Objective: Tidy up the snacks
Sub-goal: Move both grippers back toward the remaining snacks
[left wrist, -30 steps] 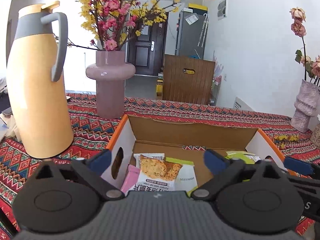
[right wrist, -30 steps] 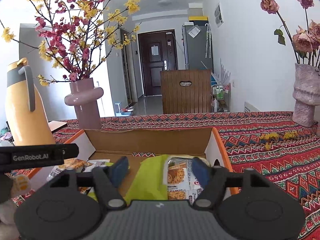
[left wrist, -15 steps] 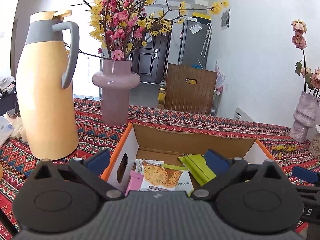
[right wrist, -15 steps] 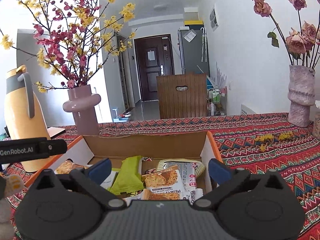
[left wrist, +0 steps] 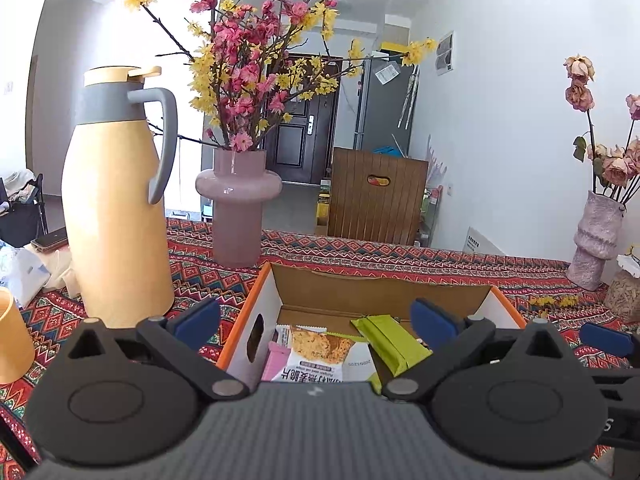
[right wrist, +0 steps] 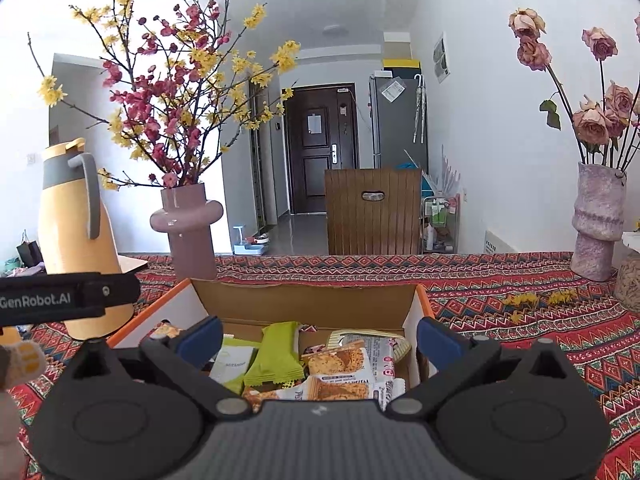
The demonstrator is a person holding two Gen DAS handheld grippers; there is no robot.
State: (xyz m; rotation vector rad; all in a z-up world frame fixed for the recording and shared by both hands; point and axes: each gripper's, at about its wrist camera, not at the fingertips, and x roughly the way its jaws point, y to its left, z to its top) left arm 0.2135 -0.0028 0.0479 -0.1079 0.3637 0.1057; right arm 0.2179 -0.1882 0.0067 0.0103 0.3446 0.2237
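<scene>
Snacks lay loose inside an open cardboard box with orange edges, standing on the tabletop, which was covered in a red patterned cloth. Right gripper had just been opening its jaws; they stood wide above the box, gripping nothing. Left gripper was likewise released and empty. Behind the box stood a yellow jug and a pink vase of blossoms; beyond, a hallway with a dark door.

My desk wears a red patterned woven cloth. On it stand an orange-edged cardboard box, a yellow thermos jug, two pinkish vases and scattered yellow petals.
</scene>
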